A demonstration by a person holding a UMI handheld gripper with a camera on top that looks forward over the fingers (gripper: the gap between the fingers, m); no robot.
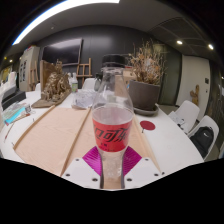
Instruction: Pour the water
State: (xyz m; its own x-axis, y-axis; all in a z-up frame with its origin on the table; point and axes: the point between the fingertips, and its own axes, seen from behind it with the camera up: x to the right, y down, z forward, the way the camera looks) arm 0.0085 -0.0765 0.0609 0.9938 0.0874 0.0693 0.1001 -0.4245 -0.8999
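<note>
my claw is clamped on the bottle, lifted off the bench; next i'd tip it.

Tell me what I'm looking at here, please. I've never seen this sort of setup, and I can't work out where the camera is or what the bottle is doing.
There is no robot arm here. A person holds a two-finger tool in a hand, and the one picture comes from a wide-angle camera riding on that tool, looking forward along its fingers. The white shapes at the bottom are those fingers, with magenta pads on their inner faces. Between them, the tool is clamped on a clear plastic bottle with a red label, standing upright. Below it is a white table with pale wooden boards lying on it. Beyond the bottle stand a pot of dried plants and some chairs.
</note>
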